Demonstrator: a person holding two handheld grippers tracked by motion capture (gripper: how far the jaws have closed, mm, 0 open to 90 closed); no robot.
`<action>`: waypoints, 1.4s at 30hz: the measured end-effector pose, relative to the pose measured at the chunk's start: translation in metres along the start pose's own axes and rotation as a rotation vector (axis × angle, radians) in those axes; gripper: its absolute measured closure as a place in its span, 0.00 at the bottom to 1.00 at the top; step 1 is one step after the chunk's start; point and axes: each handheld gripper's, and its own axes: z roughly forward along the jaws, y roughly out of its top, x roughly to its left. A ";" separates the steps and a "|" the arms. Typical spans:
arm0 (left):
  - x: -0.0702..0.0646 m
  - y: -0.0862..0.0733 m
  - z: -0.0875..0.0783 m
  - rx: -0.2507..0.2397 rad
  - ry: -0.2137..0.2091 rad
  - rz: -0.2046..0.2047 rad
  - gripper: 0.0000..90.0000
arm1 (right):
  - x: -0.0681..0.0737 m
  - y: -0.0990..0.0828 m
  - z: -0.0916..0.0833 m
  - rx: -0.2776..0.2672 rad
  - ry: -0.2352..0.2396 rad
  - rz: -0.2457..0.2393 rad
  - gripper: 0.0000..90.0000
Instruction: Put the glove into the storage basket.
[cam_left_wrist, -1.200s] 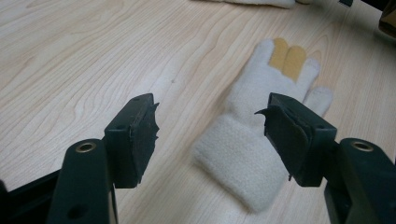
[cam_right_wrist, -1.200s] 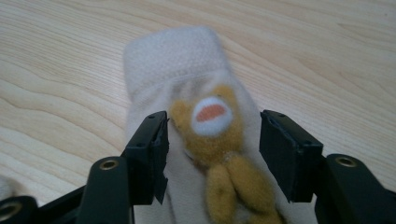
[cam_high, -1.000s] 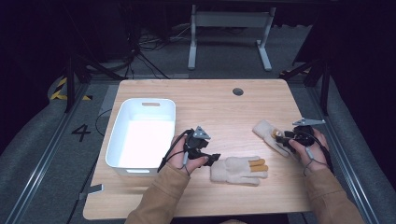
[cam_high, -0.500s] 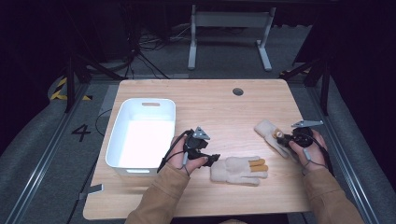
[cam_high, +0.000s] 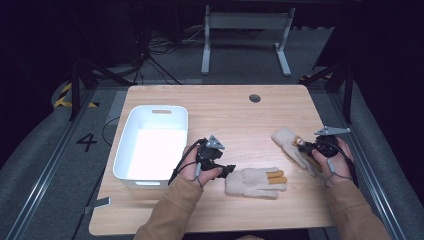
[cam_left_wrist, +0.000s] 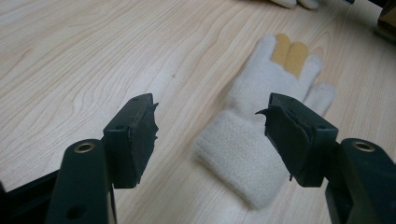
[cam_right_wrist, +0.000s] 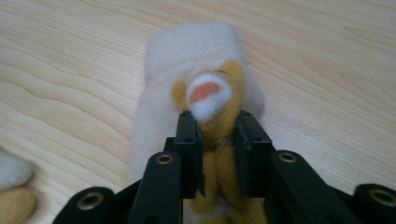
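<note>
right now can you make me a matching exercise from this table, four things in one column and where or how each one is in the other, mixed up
Things:
1. left gripper
2. right gripper
3. white bin
4. glove with two yellow fingers

States or places:
A. lies flat at the near middle of the table, gripped by nothing
B. jaws pressed on the yellow part of the far-right glove, having just been closing
C. stands at the table's left side
D. jaws apart, aimed at a cream cuff

Pairs: 1-D, 2-B, 3-C, 4-A
</note>
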 end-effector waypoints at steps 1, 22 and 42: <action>0.000 0.000 0.000 0.000 0.000 0.000 0.39 | 0.000 0.001 -0.001 -0.003 0.001 -0.005 0.82; -0.002 0.003 0.000 0.007 -0.016 0.012 0.38 | 0.017 0.019 -0.033 -0.088 0.120 -0.023 0.82; -0.002 0.008 -0.007 0.025 -0.048 0.021 0.38 | 0.041 0.030 -0.053 -0.095 0.238 -0.108 0.82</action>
